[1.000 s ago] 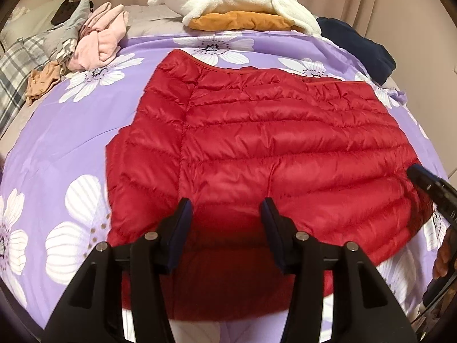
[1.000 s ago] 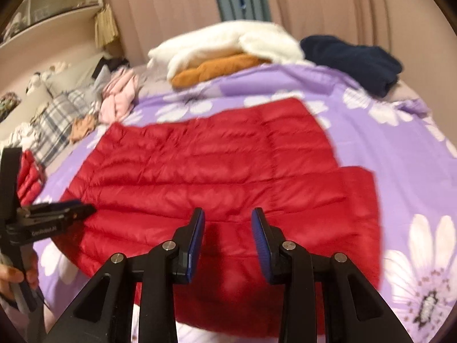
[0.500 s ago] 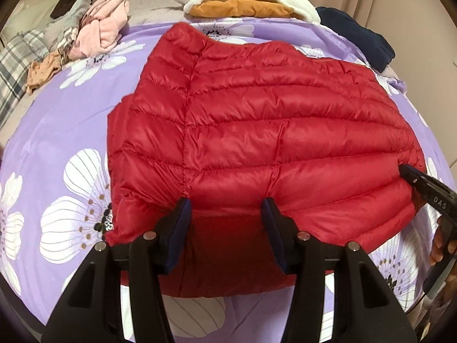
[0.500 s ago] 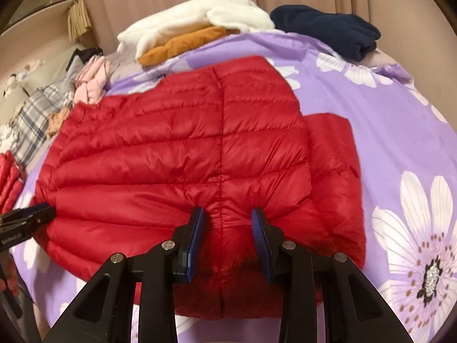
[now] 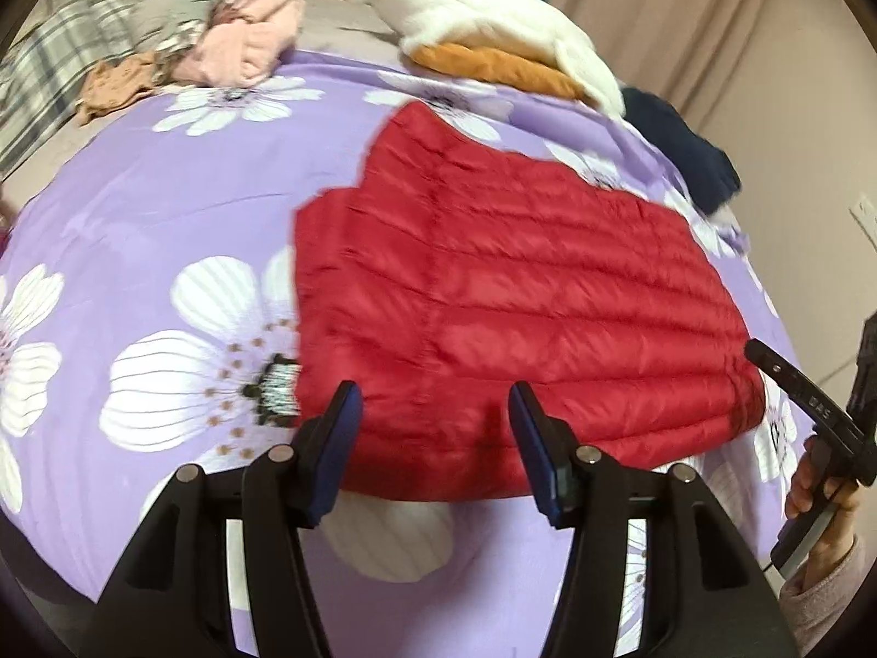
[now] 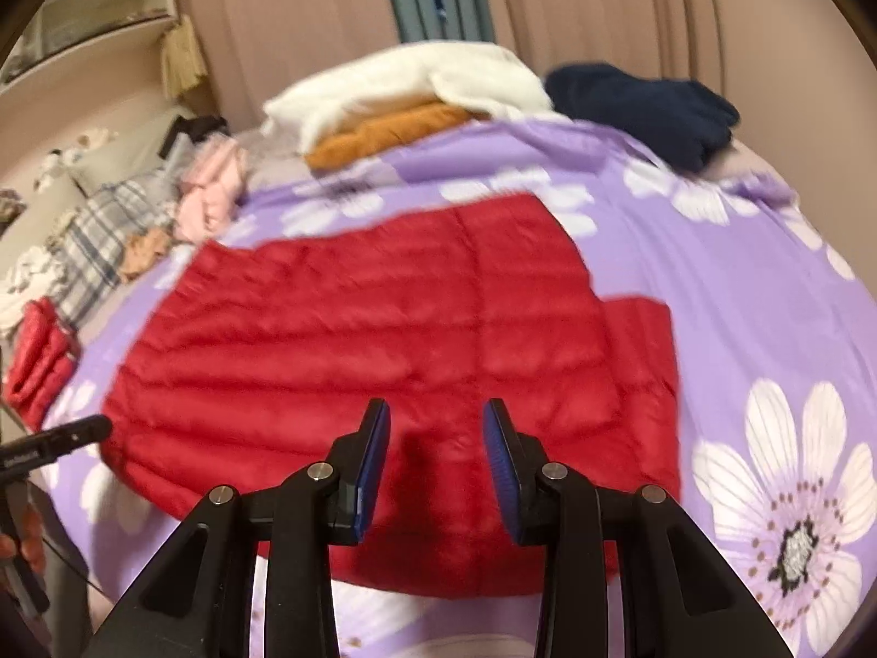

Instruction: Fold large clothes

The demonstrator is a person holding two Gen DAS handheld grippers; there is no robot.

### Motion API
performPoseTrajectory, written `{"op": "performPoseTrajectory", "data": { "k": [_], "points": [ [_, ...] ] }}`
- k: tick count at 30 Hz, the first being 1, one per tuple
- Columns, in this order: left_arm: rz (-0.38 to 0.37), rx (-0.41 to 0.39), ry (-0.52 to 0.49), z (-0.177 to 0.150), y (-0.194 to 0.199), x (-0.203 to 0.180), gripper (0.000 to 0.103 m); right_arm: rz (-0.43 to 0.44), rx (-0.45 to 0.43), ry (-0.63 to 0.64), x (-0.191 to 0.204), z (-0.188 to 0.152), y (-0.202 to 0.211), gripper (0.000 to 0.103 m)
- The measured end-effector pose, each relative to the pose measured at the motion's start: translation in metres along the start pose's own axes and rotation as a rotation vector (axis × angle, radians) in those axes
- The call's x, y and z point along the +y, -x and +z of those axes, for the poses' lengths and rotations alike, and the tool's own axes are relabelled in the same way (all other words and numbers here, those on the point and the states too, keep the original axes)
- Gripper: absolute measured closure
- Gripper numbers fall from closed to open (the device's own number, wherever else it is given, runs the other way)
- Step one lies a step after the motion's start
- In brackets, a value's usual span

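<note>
Little can be read here. In the left wrist view, the black finger of the right tool at the right edge carries pale letters that look like "DAS"; more may be hidden. In the right wrist view, the black finger of the left tool at the left edge carries a short pale word, but it is too small and blurred to read. No other text, number or sign can be read.
</note>
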State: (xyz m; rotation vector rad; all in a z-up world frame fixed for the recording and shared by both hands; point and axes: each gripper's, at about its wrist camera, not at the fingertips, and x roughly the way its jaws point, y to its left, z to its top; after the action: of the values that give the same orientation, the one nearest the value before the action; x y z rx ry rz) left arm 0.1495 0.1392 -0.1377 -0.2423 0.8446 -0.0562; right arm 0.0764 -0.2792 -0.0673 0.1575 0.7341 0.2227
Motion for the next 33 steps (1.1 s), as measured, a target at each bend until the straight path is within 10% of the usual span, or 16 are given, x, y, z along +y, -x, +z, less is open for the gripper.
{"op": "performPoseTrajectory", "data": {
  "k": [21, 33],
  "points": [
    [-0.062, 0.083, 0.251, -0.003, -0.032, 0.055, 0.033, 0.036, 0.136, 0.167, 0.093, 0.029, -0.128, 0.067],
    [-0.064, 0.097, 0.253, -0.002, -0.042, 0.053, 0.028, 0.109, 0.113, 0.128, 0.086, 0.033, -0.101, 0.067]
  ]
}}
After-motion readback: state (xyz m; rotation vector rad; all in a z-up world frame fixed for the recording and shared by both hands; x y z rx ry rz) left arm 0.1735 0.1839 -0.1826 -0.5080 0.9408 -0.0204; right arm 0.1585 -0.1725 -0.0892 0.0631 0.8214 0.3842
